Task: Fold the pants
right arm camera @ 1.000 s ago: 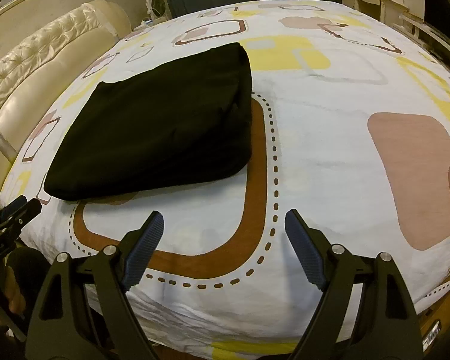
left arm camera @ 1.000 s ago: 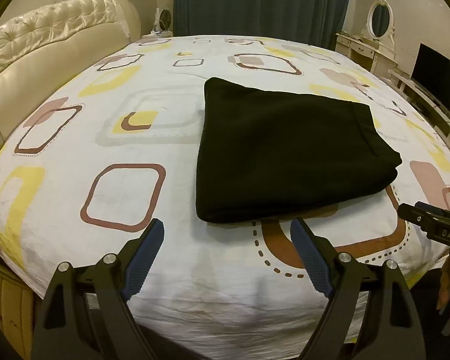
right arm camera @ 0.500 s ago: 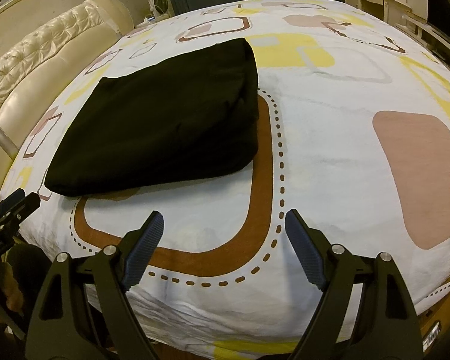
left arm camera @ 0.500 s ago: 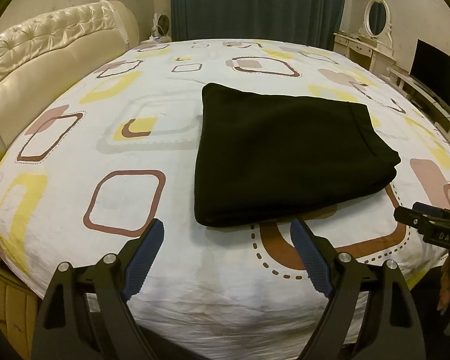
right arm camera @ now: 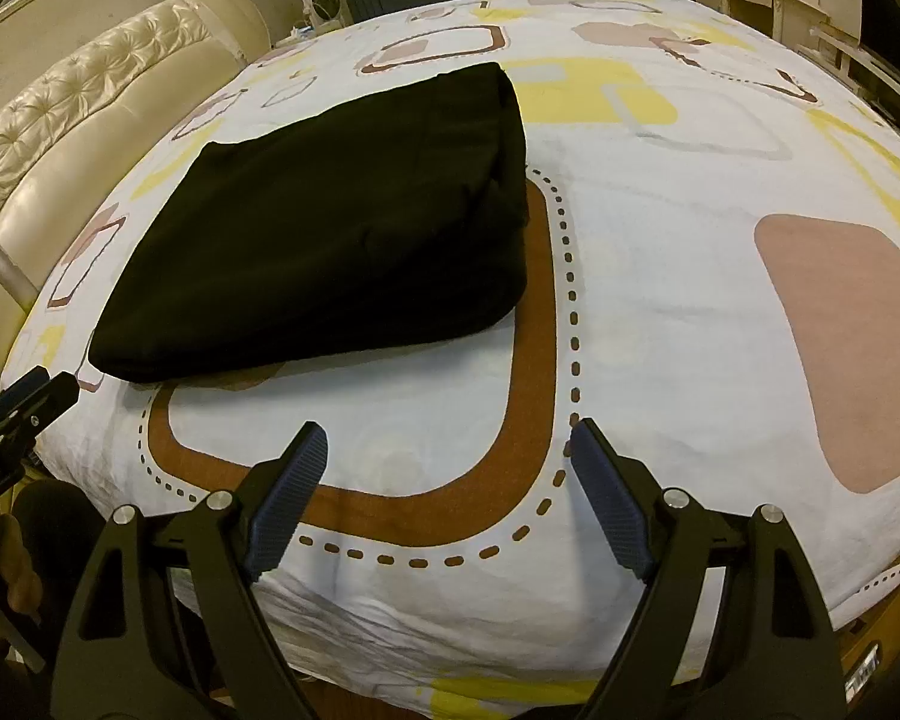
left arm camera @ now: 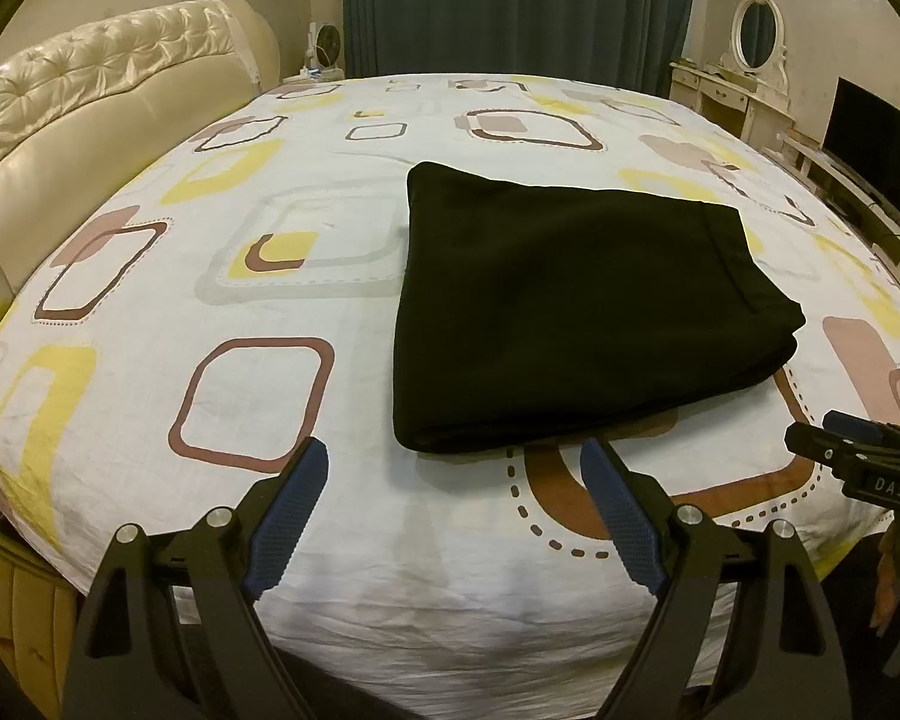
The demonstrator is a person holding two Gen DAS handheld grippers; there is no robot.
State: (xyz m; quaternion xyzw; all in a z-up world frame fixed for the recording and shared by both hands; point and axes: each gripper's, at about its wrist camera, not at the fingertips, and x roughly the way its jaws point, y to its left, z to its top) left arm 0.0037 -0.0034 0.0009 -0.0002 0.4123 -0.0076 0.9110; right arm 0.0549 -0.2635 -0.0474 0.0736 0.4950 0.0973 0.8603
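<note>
On the patterned cotton bedsheet (left arm camera: pixel 258 420): black pants (left arm camera: pixel 570 312), matte, folded into a thick soft-edged rectangle, lying flat mid-bed. Left gripper (left arm camera: pixel 455 468) and right gripper (right arm camera: pixel 443 450) both spread wide, ribbed blue pads (left arm camera: pixel 282 534) empty, short of the cloth. Tufted cream headboard (left arm camera: pixel 102 90) at left.

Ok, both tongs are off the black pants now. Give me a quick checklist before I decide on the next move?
1. Left tongs open and empty: ok.
2. Right tongs open and empty: ok.
3. Black fabric pants folded into a compact rectangle: ok.
4. Pants lying fully on the white patterned bedsheet, away from its edge: ok.
5. Both tongs clear of the pants: ok.
6. Hidden inner layers aligned: cannot tell.
</note>
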